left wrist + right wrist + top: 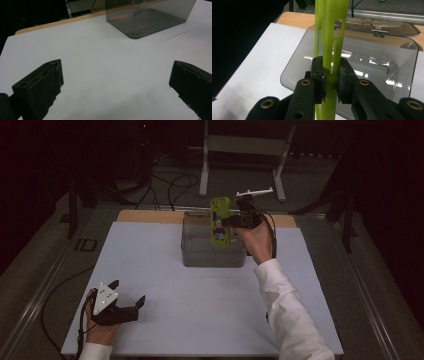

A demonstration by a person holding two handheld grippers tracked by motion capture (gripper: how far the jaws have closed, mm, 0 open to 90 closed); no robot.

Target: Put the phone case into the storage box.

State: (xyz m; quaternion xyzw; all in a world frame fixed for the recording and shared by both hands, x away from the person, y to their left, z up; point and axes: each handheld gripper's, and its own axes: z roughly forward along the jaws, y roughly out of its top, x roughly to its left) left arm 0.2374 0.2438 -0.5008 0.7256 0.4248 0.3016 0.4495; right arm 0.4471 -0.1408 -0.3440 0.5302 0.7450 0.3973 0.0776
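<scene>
The table (165,320) carries a smoky clear box (212,251) toward its far edge. Above the box, the right claw (231,221) is clamped on a green phone case (220,222), held upright with its long axis vertical. The high view shows the case's cartoon face; the right gripper view shows its thin edge (330,45). Well nearer than the box, the left claw (127,292) rests wide apart, holding nothing.

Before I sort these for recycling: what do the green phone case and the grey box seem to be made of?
The phone case looks like soft lime-green plastic or silicone: matt, with moulded cut-outs and a printed cartoon figure. The box looks like hard smoke-tinted see-through plastic: glossy, with light glints and the table showing through its walls. Neither can be confirmed by sight alone.
</scene>
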